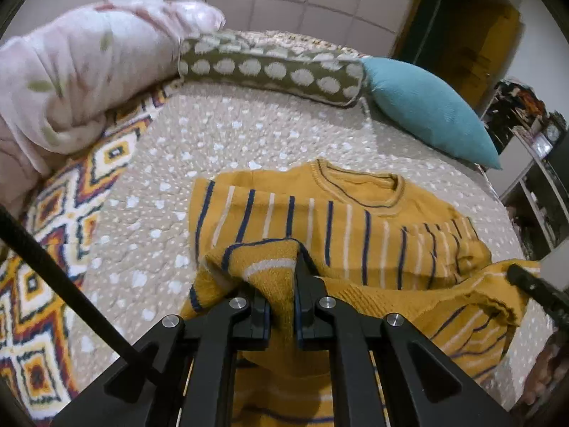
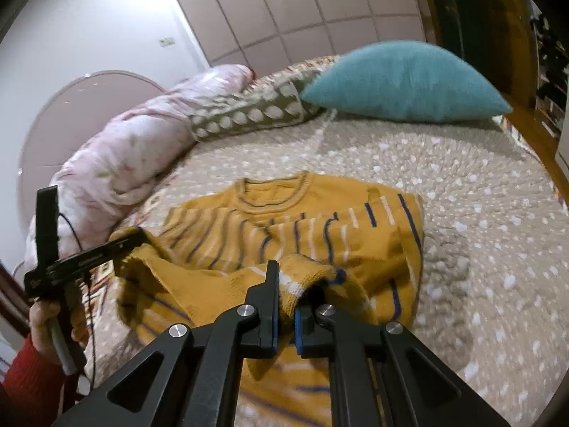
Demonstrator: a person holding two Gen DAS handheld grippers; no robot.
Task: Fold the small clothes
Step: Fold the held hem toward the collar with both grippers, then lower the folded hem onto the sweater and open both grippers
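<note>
Item under handling: a small mustard-yellow knit sweater point(image 1: 320, 220) with navy and white stripes, lying on the dotted beige quilt point(image 1: 213, 135) of a bed, neckline toward the pillows. Its upper body rests flat on the quilt; the lower hem is lifted off the surface at both corners.

Left gripper point(image 1: 282, 281): clenched on a bunched corner of the hem, fabric pinched between the jaws. Right gripper point(image 2: 286, 284): likewise clamped on the opposite hem corner, with knit folded over its right finger. In the right wrist view the left gripper's tool is seen held by a hand point(image 2: 46, 323) in a red sleeve.

Handling assessment: the garment appears light, soft and limp (a thick knit, so it sags between the two holds rather than stretching taut). It should not slip readily, but it will stretch if pulled unevenly. The hem corners look like the correct hold for carrying the lower edge toward the neckline.

Surroundings: a teal cushion point(image 1: 426, 114), a spotted olive bolster point(image 1: 270, 67) and a rolled pink floral duvet point(image 1: 81, 71) lie well apart from the sweater, along the head of the bed.
</note>
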